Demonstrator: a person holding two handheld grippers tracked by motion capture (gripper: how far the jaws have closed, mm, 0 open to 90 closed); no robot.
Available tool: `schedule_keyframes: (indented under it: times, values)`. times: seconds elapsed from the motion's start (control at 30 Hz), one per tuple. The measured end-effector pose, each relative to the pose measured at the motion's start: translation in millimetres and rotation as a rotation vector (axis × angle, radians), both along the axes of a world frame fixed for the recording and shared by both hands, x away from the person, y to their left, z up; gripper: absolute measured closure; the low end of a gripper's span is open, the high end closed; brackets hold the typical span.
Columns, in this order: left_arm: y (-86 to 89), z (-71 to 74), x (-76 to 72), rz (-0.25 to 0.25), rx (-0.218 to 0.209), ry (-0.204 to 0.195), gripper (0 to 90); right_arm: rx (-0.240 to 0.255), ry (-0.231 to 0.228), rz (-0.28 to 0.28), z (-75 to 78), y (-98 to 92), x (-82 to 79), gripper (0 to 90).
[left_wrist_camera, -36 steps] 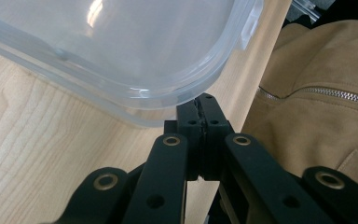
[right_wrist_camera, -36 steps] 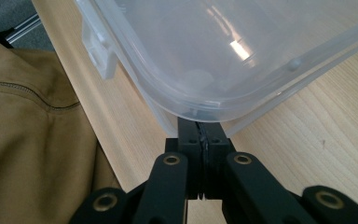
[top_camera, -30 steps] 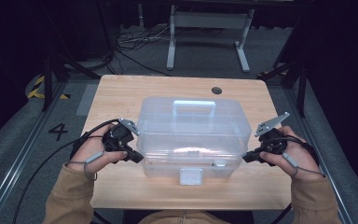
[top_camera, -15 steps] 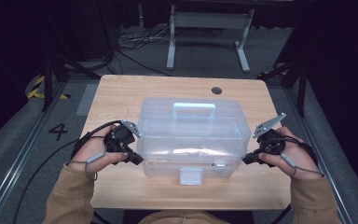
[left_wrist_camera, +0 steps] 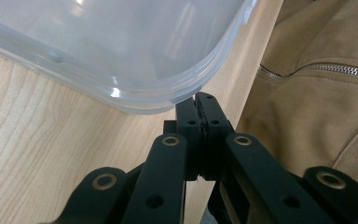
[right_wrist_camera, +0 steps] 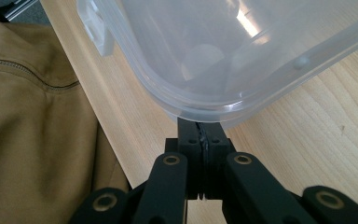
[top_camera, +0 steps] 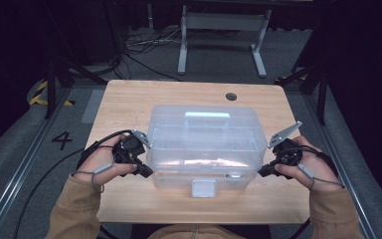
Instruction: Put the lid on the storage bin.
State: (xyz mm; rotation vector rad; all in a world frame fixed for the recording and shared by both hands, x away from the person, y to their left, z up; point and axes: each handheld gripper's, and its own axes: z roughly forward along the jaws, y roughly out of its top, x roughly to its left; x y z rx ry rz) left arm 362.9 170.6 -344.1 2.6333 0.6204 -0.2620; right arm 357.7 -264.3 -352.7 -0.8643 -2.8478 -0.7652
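A clear plastic box [top_camera: 204, 144] with a lid, a top handle [top_camera: 207, 117] and a white front latch [top_camera: 203, 188] stands mid-table. My left gripper [top_camera: 146, 173] sits at its near left corner, jaws shut together with nothing between them. In the left gripper view its tips [left_wrist_camera: 199, 100] touch just under the box's rounded lid rim [left_wrist_camera: 121, 46]. My right gripper [top_camera: 261, 173] mirrors this at the near right corner. In the right gripper view its shut tips [right_wrist_camera: 199, 127] reach under the rim of the box [right_wrist_camera: 242, 46], and the latch [right_wrist_camera: 98, 32] shows farther along.
The wooden table [top_camera: 129, 104] has a cable hole [top_camera: 231, 96] at the back. Its near edge lies close behind the box, with the person's tan jacket [left_wrist_camera: 317, 93] right there. A metal stand [top_camera: 224, 25] and cables lie on the floor beyond.
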Motion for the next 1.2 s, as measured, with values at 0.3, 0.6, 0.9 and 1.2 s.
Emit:
schedule_keyframes:
  times: [0.3, 0.6, 0.9, 1.2]
  values:
    - [-1.7, -1.4, 0.0, -0.013, 0.013, 0.003, 88.9, -0.006, 0.008, 0.000, -1.5, 0.7, 0.4, 89.7]
    - [-3.3, -3.3, -0.5, -0.023, 0.023, 0.008, 89.0, -0.016, 0.019, 0.003, -3.0, 0.4, 0.7, 89.7]
    - [-3.0, -5.6, 0.4, -0.035, 0.030, 0.020, 89.1, -0.032, 0.030, 0.005, -5.1, 1.5, 1.1, 89.8]
    - [0.2, -6.3, 0.4, -0.031, 0.025, 0.019, 88.6, -0.061, 0.068, -0.008, -10.5, -1.2, 2.3, 87.4]
